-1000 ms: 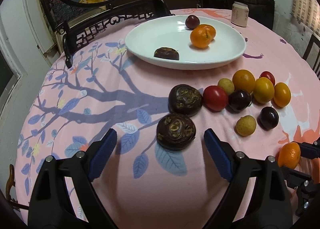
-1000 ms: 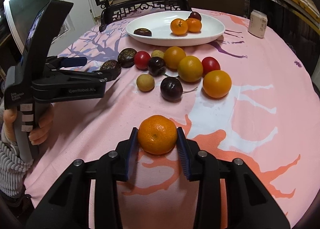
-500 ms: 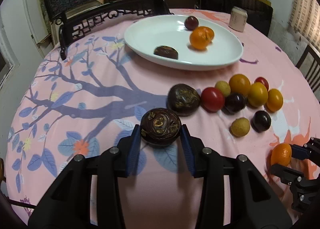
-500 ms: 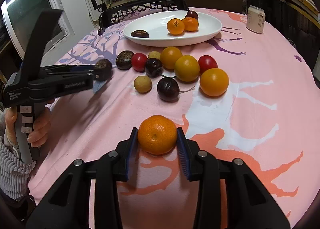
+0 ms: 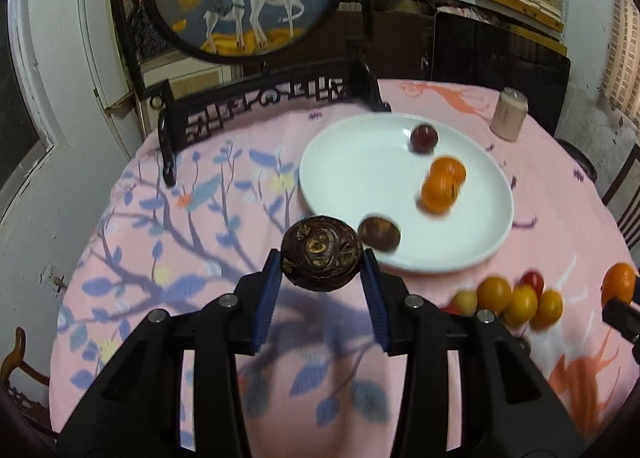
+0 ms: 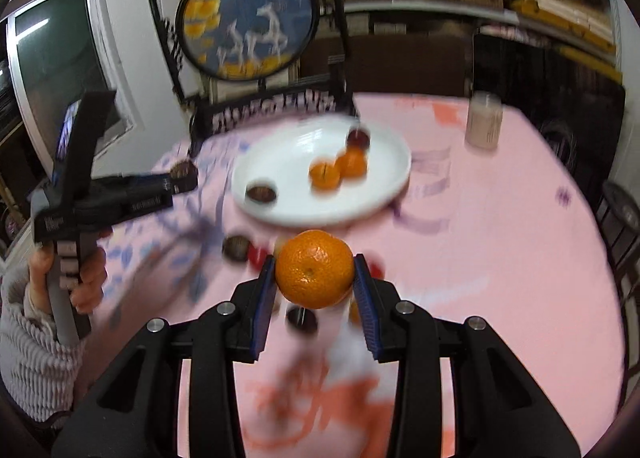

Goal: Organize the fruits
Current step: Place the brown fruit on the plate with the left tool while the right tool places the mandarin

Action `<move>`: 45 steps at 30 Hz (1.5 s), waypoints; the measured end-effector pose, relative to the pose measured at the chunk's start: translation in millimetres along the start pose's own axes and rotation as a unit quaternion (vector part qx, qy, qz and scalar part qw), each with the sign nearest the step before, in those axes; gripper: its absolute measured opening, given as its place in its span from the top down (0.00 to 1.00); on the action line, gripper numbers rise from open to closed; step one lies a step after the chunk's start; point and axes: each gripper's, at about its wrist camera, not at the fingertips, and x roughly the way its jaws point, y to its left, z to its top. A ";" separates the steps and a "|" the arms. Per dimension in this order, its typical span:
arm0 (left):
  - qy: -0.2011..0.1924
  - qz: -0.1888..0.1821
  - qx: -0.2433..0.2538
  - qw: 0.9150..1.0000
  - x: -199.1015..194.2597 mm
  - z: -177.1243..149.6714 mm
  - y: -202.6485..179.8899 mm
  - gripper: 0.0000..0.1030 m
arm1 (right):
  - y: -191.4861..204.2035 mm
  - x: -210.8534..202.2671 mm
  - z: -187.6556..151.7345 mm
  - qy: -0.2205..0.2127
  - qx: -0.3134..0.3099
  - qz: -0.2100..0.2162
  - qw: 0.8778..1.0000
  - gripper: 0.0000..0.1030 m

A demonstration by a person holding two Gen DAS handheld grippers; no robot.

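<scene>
Left claw: both blue pads clamped on a dark brown mottled fruit, held clear above the worktop, pointing obliquely down. Seen from the right wrist cam, the left claw sits at the worktop's left edge, approx. level, gripped by a bare hand w/ fingers wrapped round the grey handle; knitted sleeve at the wrist. Right claw: pads pressed on both sides of a mandarin, lifted off the worktop, tilted down. Right claw's tip shows at the right border of the left wrist cam.
</scene>
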 end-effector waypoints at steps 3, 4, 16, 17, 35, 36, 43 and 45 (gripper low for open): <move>-0.003 -0.002 -0.005 1.000 14.2 21.8 -6.3 0.60 | -2.2 17.1 32.7 -0.008 0.001 0.002 1.000 0.63; -0.001 -0.003 -0.007 1.000 20.4 27.0 -8.3 0.60 | -2.2 24.4 39.7 -0.008 0.002 0.004 1.000 0.63; 0.053 0.000 -0.013 0.999 114.3 42.1 -20.9 0.60 | -11.8 141.8 53.3 0.068 -0.002 0.000 0.998 0.63; 0.054 0.002 -0.013 0.998 118.1 42.3 -21.4 0.60 | -11.6 144.8 52.9 0.071 -0.005 0.000 0.997 0.63; 0.000 0.031 0.022 0.999 93.0 33.6 -33.8 0.36 | -13.4 138.6 53.2 0.059 0.006 0.009 0.998 0.60; -0.004 0.032 0.024 0.999 88.9 32.6 -34.4 0.36 | -12.1 135.2 53.1 0.056 0.006 0.009 0.998 0.60; -0.033 0.031 0.026 0.999 52.4 20.5 -37.9 0.31 | -3.7 104.1 45.6 0.034 0.005 0.018 0.999 0.60; -0.039 0.027 0.027 0.999 43.1 16.1 -38.1 0.31 | 0.0 95.3 42.6 0.027 0.002 0.018 0.999 0.60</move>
